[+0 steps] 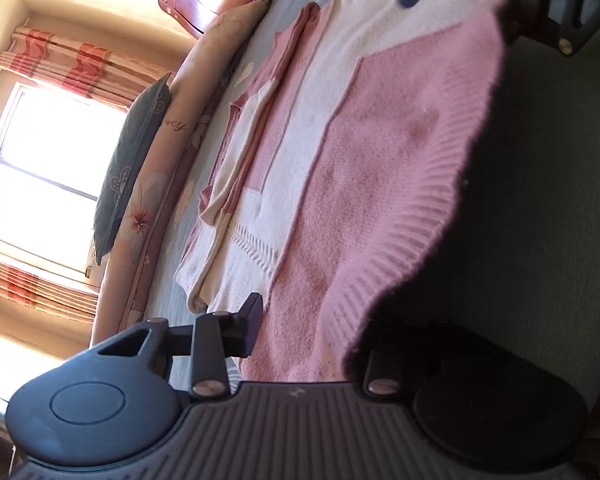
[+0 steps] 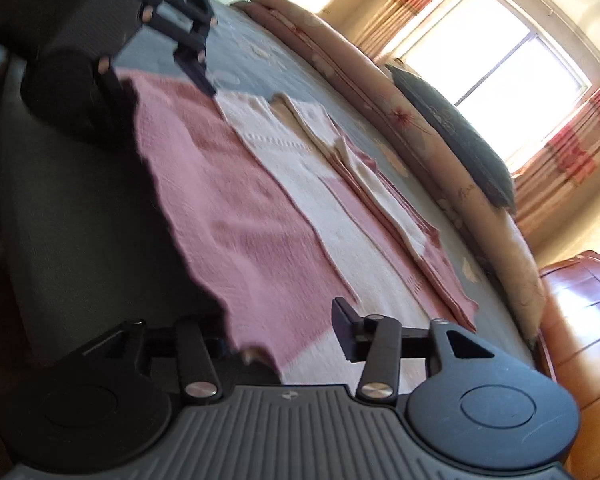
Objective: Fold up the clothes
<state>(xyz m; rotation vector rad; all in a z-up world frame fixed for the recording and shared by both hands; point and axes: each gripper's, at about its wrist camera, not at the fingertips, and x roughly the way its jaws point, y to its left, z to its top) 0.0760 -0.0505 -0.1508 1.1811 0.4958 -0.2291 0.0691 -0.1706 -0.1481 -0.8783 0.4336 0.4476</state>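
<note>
Lying flat on the bed, pink-and-cream knitted sweater (image 1: 340,184): ribbed hem sits between both left tongs (image 1: 312,332) and right tongs (image 2: 284,336), each apart, unclamped.

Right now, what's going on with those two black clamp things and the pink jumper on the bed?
A person is folding a pink and cream knitted sweater that lies spread on a bed, with a hand-held gripper at each corner of its ribbed hem. The left gripper has the hem corner between its fingers, though one finger is hidden under the knit, so a firm pinch can't be confirmed. The right gripper stands open around the other corner. Pillows lie along the far side, by the window.
</note>
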